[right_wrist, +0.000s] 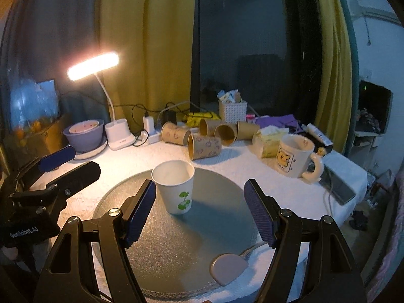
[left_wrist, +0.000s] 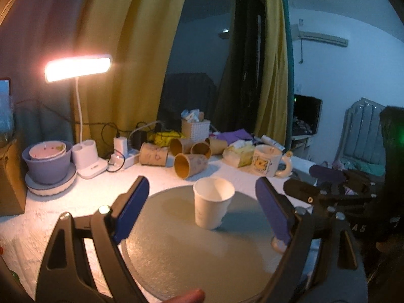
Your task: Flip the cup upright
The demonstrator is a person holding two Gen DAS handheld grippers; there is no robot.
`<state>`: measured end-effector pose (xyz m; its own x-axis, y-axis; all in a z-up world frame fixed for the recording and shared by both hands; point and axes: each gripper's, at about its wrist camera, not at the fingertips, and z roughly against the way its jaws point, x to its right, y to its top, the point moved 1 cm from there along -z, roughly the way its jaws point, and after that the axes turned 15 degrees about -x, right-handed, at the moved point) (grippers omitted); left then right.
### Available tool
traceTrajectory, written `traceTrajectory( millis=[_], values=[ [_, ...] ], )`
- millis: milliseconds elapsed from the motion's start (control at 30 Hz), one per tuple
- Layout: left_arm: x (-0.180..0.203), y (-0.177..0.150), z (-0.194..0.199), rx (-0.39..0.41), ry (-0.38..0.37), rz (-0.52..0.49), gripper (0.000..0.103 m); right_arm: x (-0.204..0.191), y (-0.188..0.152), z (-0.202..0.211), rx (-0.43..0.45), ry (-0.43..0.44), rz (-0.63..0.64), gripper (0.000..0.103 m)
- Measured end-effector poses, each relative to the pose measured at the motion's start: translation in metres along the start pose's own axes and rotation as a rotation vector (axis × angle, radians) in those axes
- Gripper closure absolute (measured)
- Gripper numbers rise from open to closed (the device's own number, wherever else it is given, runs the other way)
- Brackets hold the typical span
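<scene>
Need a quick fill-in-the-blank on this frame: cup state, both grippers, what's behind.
1. The paper cup stands ____ on the round grey mat.
2. Both the left gripper and the right gripper are ____, touching nothing.
3. The print on the cup is coloured ____.
4. Behind the mat, the brown cups lie on their ____.

Missing words: upright; open; green; sides

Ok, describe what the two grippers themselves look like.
Both match: black angular plastic frames with triangular cut-outs and silver screw heads, each finger faced with a ribbed dark-blue pad. The left gripper carries white "GenRobot.AI" lettering, seen from the right wrist. The right gripper shows no cables or sleeves.
</scene>
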<state>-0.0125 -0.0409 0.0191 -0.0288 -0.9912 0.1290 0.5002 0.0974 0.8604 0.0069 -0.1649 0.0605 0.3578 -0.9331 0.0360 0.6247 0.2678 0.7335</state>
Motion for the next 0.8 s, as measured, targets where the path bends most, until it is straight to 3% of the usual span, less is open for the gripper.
traceTrajectory(
  millis=[800],
  values=[
    [0.053,0.025,0.075,0.133,0.013,-0.077,0.016,0.02,-0.007,0.076,0.123,0.013,-0.032,0.028]
  ],
)
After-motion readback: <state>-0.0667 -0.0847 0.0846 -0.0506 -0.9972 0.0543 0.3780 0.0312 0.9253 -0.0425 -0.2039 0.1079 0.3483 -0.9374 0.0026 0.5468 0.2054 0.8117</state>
